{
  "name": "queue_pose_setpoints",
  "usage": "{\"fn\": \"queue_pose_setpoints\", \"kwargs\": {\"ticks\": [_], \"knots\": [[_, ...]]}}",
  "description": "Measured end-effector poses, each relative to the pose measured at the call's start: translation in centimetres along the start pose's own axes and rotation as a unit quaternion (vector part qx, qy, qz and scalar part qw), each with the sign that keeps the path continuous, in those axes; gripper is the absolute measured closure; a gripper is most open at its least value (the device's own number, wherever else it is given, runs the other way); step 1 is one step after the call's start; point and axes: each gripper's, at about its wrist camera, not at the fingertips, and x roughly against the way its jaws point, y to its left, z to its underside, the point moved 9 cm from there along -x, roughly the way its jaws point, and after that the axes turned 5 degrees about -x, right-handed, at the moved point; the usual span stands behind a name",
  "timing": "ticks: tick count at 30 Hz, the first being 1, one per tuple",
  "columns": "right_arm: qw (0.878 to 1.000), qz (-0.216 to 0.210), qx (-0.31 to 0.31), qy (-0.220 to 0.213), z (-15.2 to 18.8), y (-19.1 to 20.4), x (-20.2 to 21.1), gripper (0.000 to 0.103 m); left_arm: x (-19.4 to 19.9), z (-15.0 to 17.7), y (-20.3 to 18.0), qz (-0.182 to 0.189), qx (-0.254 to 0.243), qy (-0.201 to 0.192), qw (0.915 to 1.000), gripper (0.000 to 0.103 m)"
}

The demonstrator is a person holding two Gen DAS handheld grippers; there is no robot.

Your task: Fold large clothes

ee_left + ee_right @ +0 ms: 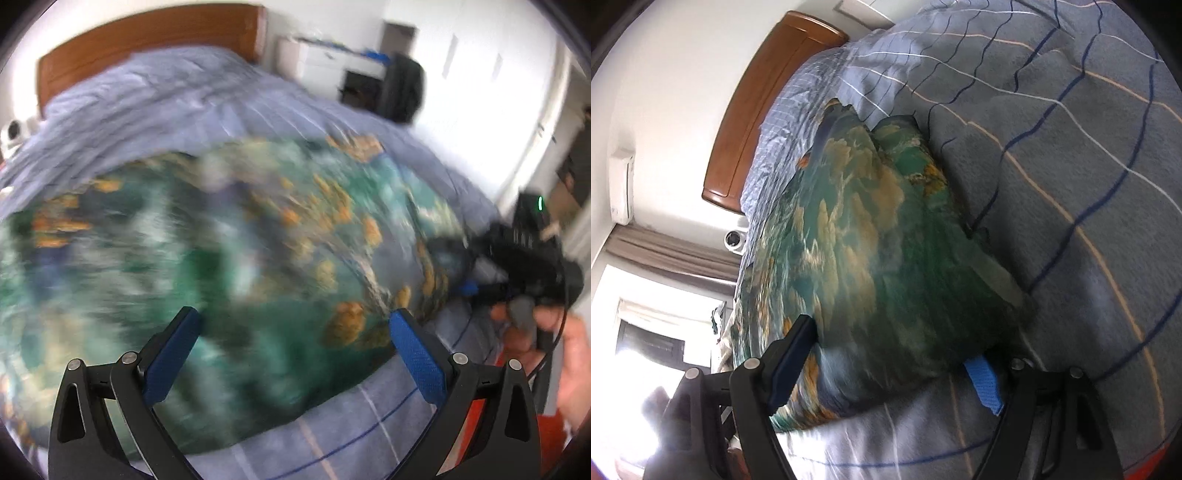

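Observation:
A green garment with orange and white print [229, 236] lies bunched on the bed, blurred in the left wrist view. My left gripper [295, 325] hovers over its near part, open, with nothing between its blue pads [417, 358]. At the garment's right edge a hand holds my right gripper [456, 267]. In the right wrist view the garment [871, 236] is a thick folded bundle. Its near edge lies between the widely spread fingers of my right gripper [890, 343]. The right blue pad [984, 384] is half tucked under the cloth. I see no pinch.
The bed has a blue-grey checked duvet [1052, 155] and a wooden headboard [147, 40]. White drawers [325, 62] and a dark bag [402, 88] stand beyond the bed. A wall air conditioner [622, 184], curtain [665, 254] and bright window [646, 339] lie on the far side.

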Motion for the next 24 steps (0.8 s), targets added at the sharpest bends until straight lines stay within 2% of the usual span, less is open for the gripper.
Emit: {"fn": "queue_pose_setpoints", "kwargs": {"ticks": [1, 2, 4, 6, 8, 10, 12, 14, 16, 17, 19, 20, 22, 23, 24], "knots": [[1.0, 0.005, 0.001, -0.005, -0.2, 0.0, -0.2, 0.025, -1.6, 0.7, 0.1, -0.007, -0.002, 0.022, 0.9997, 0.001], [1.0, 0.01, 0.001, -0.011, -0.3, -0.2, -0.4, 0.029, -2.0, 0.9, 0.1, -0.013, -0.008, 0.023, 0.9996, 0.001], [0.999, 0.022, 0.011, -0.028, -0.2, -0.2, -0.2, 0.054, -1.7, 1.0, 0.0, -0.013, -0.019, 0.024, 0.9994, 0.001], [0.999, 0.012, 0.025, -0.041, 0.2, 0.6, 0.7, 0.065, -0.5, 0.8, 0.2, 0.001, -0.013, 0.032, 0.9994, 0.001], [0.996, 0.011, 0.065, -0.06, 0.6, 2.1, 1.9, 0.068, 1.4, -0.4, 1.1, 0.013, 0.006, 0.034, 0.9993, 0.004], [0.99, 0.011, 0.117, -0.081, 1.0, 4.5, 3.4, 0.069, 4.5, -3.2, 1.8, 0.021, 0.015, 0.009, 0.9996, 0.004], [0.977, 0.012, 0.186, -0.107, 1.9, 7.7, 4.8, 0.069, 7.6, -6.5, 1.7, 0.033, 0.004, -0.019, 0.9993, 0.004], [0.959, 0.016, 0.251, -0.128, 3.1, 10.7, 5.9, 0.069, 9.9, -9.7, 0.7, 0.054, -0.007, -0.029, 0.9981, 0.004], [0.931, 0.03, 0.332, -0.145, 5.2, 14.2, 6.3, 0.069, 11.5, -12.8, -0.3, 0.084, -0.012, -0.02, 0.9962, 0.003], [0.921, 0.035, 0.358, -0.149, 6.0, 15.1, 6.2, 0.069, 11.7, -13.5, -0.8, 0.096, -0.015, -0.012, 0.9952, 0.003], [0.883, 0.05, 0.438, -0.161, 8.5, 17.9, 5.7, 0.069, 11.1, -14.9, -1.9, 0.123, -0.022, 0.03, 0.9917, 0.003], [0.872, 0.055, 0.459, -0.163, 9.3, 18.5, 5.4, 0.069, 10.7, -14.8, -2.0, 0.123, -0.025, 0.047, 0.991, 0.003], [0.837, 0.065, 0.518, -0.165, 11.8, 20.3, 4.4, 0.069, 9.3, -14.8, -1.8, 0.092, -0.038, 0.082, 0.9916, 0.003], [0.826, 0.069, 0.535, -0.164, 12.5, 20.8, 4.1, 0.069, 8.7, -14.5, -1.9, 0.075, -0.049, 0.097, 0.9913, 0.003], [0.806, 0.075, 0.564, -0.164, 13.8, 21.5, 3.4, 0.069, 8.3, -13.9, -2.1, 0.062, -0.062, 0.114, 0.9895, 0.003]]}}
